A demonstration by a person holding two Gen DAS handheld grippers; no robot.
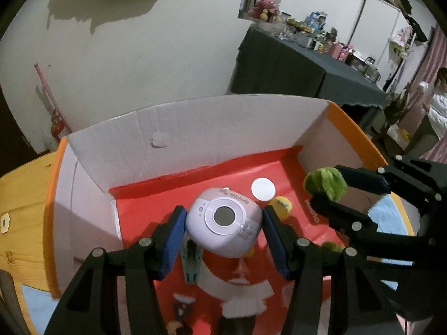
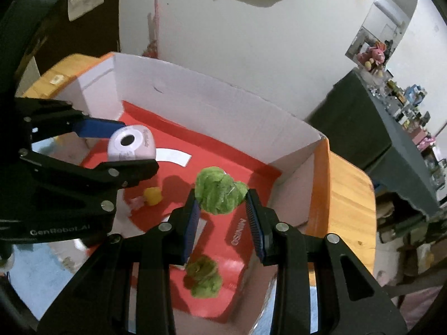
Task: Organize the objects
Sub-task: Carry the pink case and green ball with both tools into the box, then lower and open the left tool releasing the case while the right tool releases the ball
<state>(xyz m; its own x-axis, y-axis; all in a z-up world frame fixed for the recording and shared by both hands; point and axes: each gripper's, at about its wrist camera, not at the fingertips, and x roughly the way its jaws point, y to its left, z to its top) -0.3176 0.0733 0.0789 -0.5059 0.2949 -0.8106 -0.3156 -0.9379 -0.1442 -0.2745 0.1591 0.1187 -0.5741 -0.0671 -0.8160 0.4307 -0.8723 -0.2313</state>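
My left gripper (image 1: 223, 223) is shut on a lilac "My Melody" toy camera (image 1: 223, 220) and holds it over the red floor of an open cardboard box (image 1: 195, 128). The camera also shows in the right wrist view (image 2: 131, 145). My right gripper (image 2: 223, 203) is shut on a green fuzzy ball (image 2: 219, 189), held above the box floor; it shows in the left wrist view (image 1: 325, 182) too. A second green fuzzy ball (image 2: 204, 276) and a small yellow toy (image 2: 152, 195) lie on the box floor.
The box (image 2: 223, 103) has white inner walls and orange outer sides and stands on a wooden table (image 2: 349, 195). A teal clip (image 1: 191, 262) lies on the box floor under the camera. A dark-clothed table with clutter (image 1: 307, 64) stands behind. A person (image 1: 435, 97) stands at far right.
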